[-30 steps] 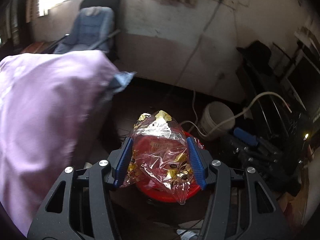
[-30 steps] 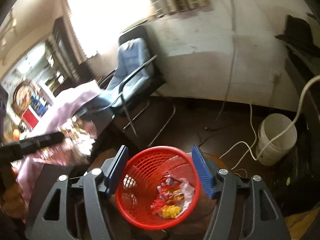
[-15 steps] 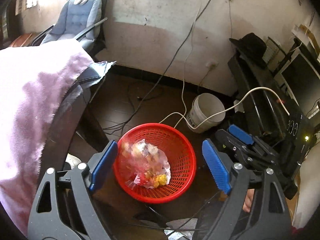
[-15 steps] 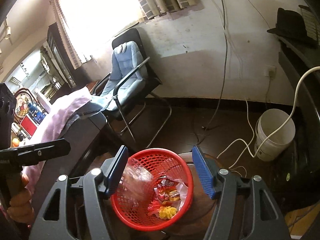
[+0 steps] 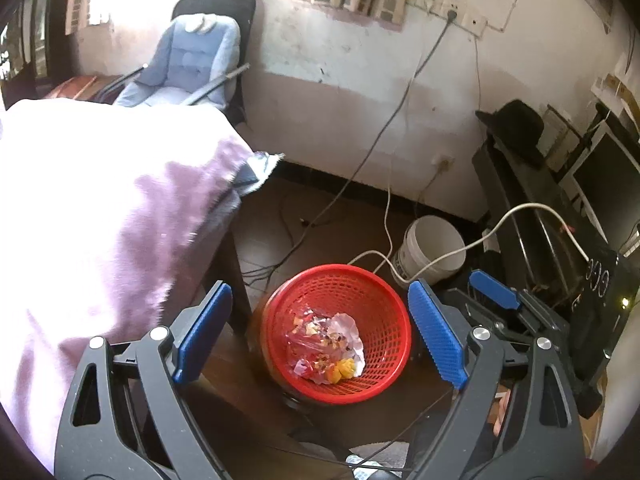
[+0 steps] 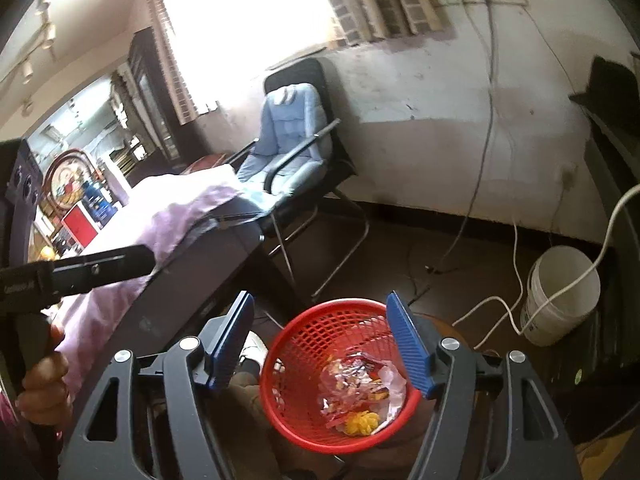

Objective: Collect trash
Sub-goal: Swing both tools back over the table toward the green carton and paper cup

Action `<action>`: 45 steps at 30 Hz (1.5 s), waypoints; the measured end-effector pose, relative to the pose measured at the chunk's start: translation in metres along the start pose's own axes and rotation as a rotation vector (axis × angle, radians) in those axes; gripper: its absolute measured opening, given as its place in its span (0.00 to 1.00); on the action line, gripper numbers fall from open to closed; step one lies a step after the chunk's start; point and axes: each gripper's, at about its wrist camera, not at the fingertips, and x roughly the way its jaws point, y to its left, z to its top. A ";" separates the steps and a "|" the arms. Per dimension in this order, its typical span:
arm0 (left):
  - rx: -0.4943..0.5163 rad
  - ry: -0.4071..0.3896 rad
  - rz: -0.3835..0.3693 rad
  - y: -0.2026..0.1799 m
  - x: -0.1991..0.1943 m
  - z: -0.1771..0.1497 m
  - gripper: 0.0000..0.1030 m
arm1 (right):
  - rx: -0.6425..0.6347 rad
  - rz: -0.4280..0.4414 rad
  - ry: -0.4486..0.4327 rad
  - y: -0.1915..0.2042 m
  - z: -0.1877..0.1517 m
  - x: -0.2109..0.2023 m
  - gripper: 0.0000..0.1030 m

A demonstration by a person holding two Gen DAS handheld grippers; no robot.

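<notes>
A pale purple cloth (image 5: 100, 232), soft and wrinkled, drapes over the dark flat surface (image 6: 200, 276) at the left and hangs down past its edge. Behind it by the stained plaster wall stands a black-framed chair (image 5: 192, 68) with a quilted light blue cushion and thin metal armrests. On the dark brown floor, a round white plastic bucket (image 5: 432, 248) sits near the wall with a pale hose curving into it, and thin cables trail down from a wall socket. Just beside the bucket is the red basket (image 5: 384, 320), round, tapering and made of open plastic mesh. The trash (image 5: 324, 340) lies in the bottom of it: crinkled clear and red wrappers, a crumpled white paper and a small yellow scrap. The left gripper (image 5: 320, 336) is held above the basket, looking down into it, its black frame angled forward and its ribbed blue pads (image 5: 436, 336) spread wide with nothing between them. The right gripper (image 6: 320, 340) hovers over the same basket from the other side, its pads likewise apart and holding nothing; in its view the left tool's black handle shows at the left edge, clasped in the person's hand (image 6: 40, 384).
</notes>
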 end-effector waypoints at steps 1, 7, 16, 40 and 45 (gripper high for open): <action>-0.002 -0.009 0.002 0.001 -0.004 -0.001 0.84 | -0.017 0.003 -0.006 0.007 0.001 -0.003 0.67; -0.013 -0.099 0.046 0.014 -0.048 -0.010 0.85 | -0.076 0.044 -0.037 0.038 0.006 -0.020 0.70; -0.094 -0.229 0.105 0.046 -0.114 -0.029 0.89 | -0.187 0.107 -0.089 0.094 0.008 -0.051 0.74; -0.482 -0.364 0.834 0.276 -0.317 -0.147 0.93 | -0.446 0.457 0.013 0.292 0.003 -0.027 0.87; -0.652 -0.359 0.912 0.345 -0.356 -0.184 0.93 | -0.532 0.528 0.051 0.351 -0.008 -0.014 0.89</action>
